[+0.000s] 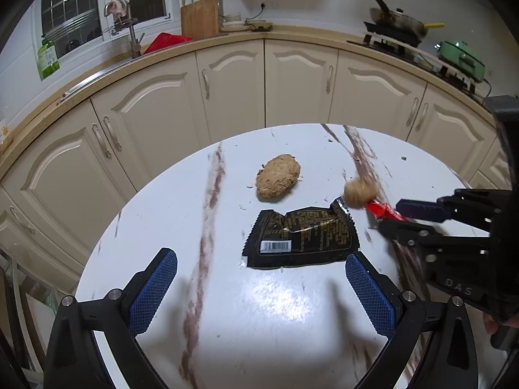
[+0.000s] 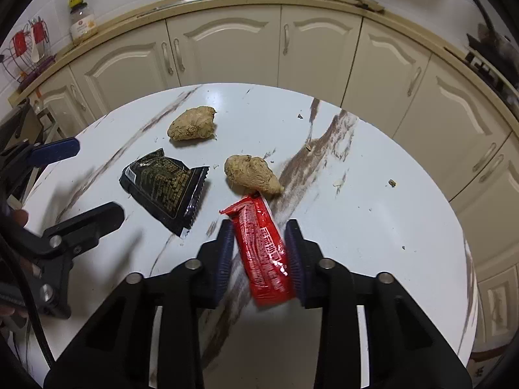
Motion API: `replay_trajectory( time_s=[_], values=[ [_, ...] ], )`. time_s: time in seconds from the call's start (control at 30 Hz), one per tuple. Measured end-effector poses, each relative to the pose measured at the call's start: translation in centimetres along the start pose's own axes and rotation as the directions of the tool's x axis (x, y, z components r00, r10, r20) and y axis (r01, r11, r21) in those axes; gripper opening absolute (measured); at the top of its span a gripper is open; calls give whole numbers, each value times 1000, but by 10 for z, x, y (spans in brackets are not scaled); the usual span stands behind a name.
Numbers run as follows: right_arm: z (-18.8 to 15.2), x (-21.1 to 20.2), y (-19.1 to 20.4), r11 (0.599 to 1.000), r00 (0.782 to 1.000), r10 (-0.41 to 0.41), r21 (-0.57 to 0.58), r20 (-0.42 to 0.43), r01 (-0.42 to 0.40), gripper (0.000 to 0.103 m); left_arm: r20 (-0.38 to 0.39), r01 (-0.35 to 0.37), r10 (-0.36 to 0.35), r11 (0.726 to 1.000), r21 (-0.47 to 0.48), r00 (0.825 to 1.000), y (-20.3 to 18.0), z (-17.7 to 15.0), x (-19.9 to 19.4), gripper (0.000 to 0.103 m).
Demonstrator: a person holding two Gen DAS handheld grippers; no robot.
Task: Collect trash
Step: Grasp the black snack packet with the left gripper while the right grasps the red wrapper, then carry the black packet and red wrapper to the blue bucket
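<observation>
- a round white table [image 2: 373,227] with brown marbled streaks is seen in both wrist views, with cream kitchen cabinets [image 1: 227,81] curving behind it.
- the right claw [image 2: 259,253] is seen clamped on a red wrapper [image 2: 262,253]; the blue pads are pressed against its two long sides, and the far end of the wrapper is pointed away from the camera.
- in the left wrist view the right claw [image 1: 394,215] is seen from the side at the right edge, with the red wrapper [image 1: 379,210] pinched between its fingers.
- a tan lump [image 2: 251,175] is found on the table just beyond the red wrapper's far end; whether the two are touching cannot be told.
- a second tan lump [image 2: 193,123] is seen further back on the table, apart from the first.
- a black wrapper [image 2: 165,186] with gold print and a barcode is laid flat on the table, left of the red wrapper and near both lumps.
- the left claw [image 1: 261,275] is held with its jaws wide apart and nothing between them; the black wrapper [image 1: 301,240] is seen just ahead of its fingertips.
- small crumbs [image 2: 392,182] are scattered over the table.
</observation>
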State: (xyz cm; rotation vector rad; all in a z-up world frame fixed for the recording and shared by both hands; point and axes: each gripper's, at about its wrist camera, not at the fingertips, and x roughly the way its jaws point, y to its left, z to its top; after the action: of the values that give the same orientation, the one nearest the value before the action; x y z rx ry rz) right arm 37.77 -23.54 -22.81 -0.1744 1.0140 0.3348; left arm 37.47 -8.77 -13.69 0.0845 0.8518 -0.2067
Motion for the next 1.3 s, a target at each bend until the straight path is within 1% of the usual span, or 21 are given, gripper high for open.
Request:
replay_trajectory(
  time_s=[0.07,0.13,0.3,0.5,0.57,0.6,0.63,0.67,0.73,0.77,0.8,0.93,1.0,1.1,1.2,1.3],
  values=[
    [-1,-3,-3,1000,1000,20,8,0,-20,19,-1,5,-4,1000,5,1000,-4,-2,3,102],
    [-4,-8,-9,998,999,50,39,16,-51,10,0,6,-6,1000,22,1000,-8,-1,7,102],
    [-14,-19,-24,988,995,98,114,35,-102,9,-32,1,2,997,78,999,-26,1,25,102],
    [-23,-23,-30,977,990,132,159,52,-139,9,-65,-24,29,997,73,997,-42,12,59,102],
    [-25,-25,-29,977,990,134,163,53,-141,9,-57,-19,23,998,59,998,-41,17,65,97],
    [-26,-25,-30,976,989,138,164,54,-145,9,-53,10,-7,999,49,999,-39,17,66,83],
    [-26,-25,-30,975,989,140,165,55,-148,9,-46,36,-34,999,35,998,-36,17,68,78],
    [-27,-25,-29,974,988,143,168,56,-150,9,-47,38,-37,999,33,998,-36,17,69,77],
    [-27,-25,-29,972,987,147,178,59,-156,9,-38,57,-55,998,38,998,-37,17,70,67],
    [-28,-25,-29,970,987,150,184,61,-159,9,-35,60,-59,997,42,998,-38,16,70,64],
    [-28,-26,-29,968,986,152,191,63,-162,9,-29,73,-72,996,45,997,-39,16,70,57],
    [-33,-31,-27,964,985,156,208,72,-167,8,-19,110,-110,994,23,994,-36,11,69,50],
    [-36,-35,-28,961,985,154,219,79,-167,8,-12,123,-122,992,15,992,-35,7,66,48],
    [-42,-43,-31,954,983,157,241,95,-175,8,-1,146,-146,989,-1,989,-34,1,54,45],
    [-47,-56,-33,952,982,149,253,113,-174,8,3,165,-165,986,-8,986,-41,-5,40,38],
    [-51,-70,-34,951,981,139,259,135,-170,8,14,176,-176,984,-9,984,-46,-13,22,38]
  ],
)
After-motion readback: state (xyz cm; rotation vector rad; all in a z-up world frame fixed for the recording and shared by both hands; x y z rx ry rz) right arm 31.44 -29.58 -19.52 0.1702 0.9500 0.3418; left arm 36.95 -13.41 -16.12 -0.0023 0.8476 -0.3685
